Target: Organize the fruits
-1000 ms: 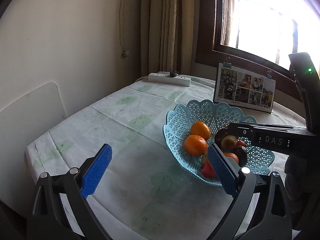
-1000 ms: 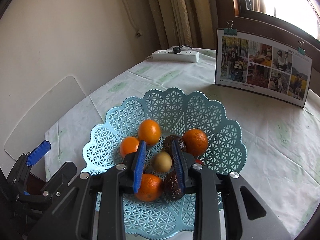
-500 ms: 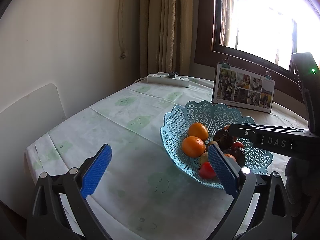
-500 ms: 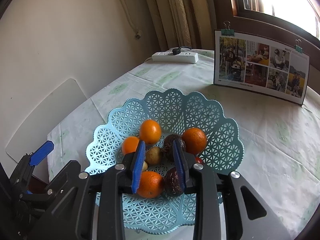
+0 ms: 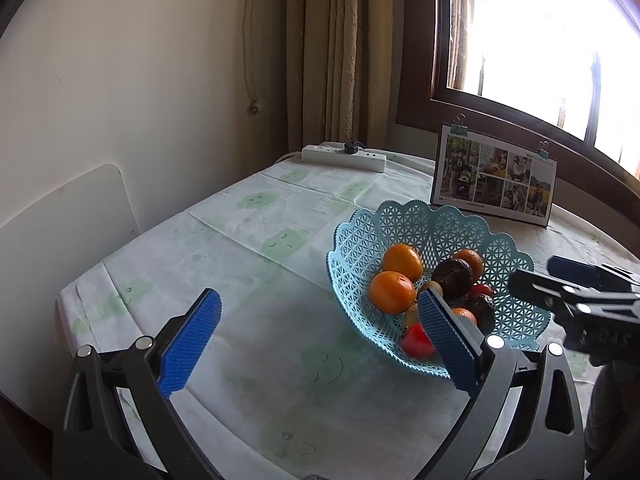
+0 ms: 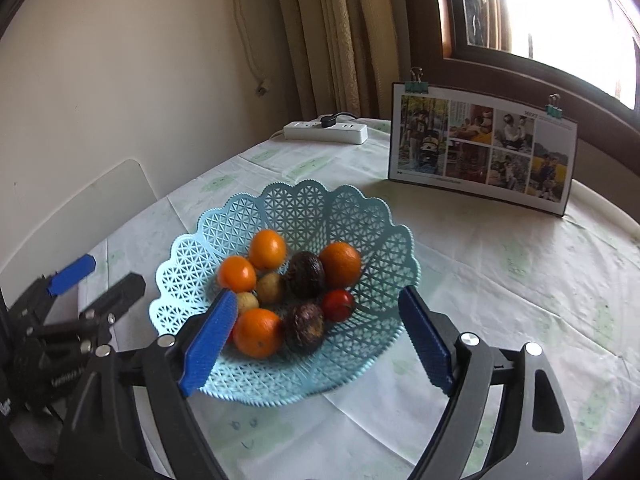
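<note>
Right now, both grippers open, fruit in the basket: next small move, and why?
Probably pull the right gripper back clear of the light-blue lattice plastic basket. Its jaws stand wide and hold nothing, every visible fruit lies inside the basket, and the left gripper hangs open over the tablecloth.

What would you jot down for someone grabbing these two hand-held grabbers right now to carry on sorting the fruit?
Left gripper: open, empty, hovering over the tablecloth beside the basket.
Right gripper: open, empty, fingers spread in front of the basket.
All visible fruit sits in the blue basket: four oranges, e.g., two dark wrinkled fruits, e.g., two small tan fruits, e.g., and small red ones, e.g..
Done: no fruit shows on the tablecloth.
Left: apparently nothing to gather; check outside the camera views.
</note>
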The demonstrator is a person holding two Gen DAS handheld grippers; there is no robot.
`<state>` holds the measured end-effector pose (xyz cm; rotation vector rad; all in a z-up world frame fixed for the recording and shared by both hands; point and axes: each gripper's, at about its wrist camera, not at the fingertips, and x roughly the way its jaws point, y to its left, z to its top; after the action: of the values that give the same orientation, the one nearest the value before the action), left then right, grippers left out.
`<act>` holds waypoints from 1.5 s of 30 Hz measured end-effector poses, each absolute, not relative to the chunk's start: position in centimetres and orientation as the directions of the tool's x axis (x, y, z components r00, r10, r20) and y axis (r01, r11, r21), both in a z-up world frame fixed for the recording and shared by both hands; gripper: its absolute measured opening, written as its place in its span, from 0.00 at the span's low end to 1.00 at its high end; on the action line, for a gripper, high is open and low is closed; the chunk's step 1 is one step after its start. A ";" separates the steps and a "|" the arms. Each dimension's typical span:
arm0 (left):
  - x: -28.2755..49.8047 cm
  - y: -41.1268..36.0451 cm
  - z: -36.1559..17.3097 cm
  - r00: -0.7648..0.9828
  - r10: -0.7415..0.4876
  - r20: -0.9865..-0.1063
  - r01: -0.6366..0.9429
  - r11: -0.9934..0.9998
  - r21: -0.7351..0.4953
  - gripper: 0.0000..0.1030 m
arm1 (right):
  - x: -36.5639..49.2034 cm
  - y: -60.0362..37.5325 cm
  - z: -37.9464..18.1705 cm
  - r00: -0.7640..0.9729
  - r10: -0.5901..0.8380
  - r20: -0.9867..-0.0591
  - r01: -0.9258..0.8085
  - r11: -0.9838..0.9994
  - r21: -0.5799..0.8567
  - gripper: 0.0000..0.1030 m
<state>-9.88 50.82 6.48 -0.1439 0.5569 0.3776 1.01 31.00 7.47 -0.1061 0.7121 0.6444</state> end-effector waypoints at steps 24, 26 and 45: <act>-10.2 47.2 6.6 0.758 0.416 -0.503 -0.408 0.903 0.132 0.97 | -1.9 29.4 7.4 0.656 0.445 -0.610 -0.594 0.803 -0.053 0.95; -10.1 46.8 6.5 0.757 0.414 -0.506 -0.398 0.906 0.146 0.97 | -2.1 29.2 7.5 0.664 0.443 -0.602 -0.591 0.805 -0.059 0.95; -9.5 45.0 6.6 0.762 0.409 -0.502 -0.373 0.911 0.176 0.97 | -2.4 27.9 8.5 0.696 0.452 -0.558 -0.574 0.817 -0.053 0.95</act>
<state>-9.50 45.02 6.62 0.0669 0.5611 0.4253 -2.37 27.91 8.47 -0.2315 0.5581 0.5781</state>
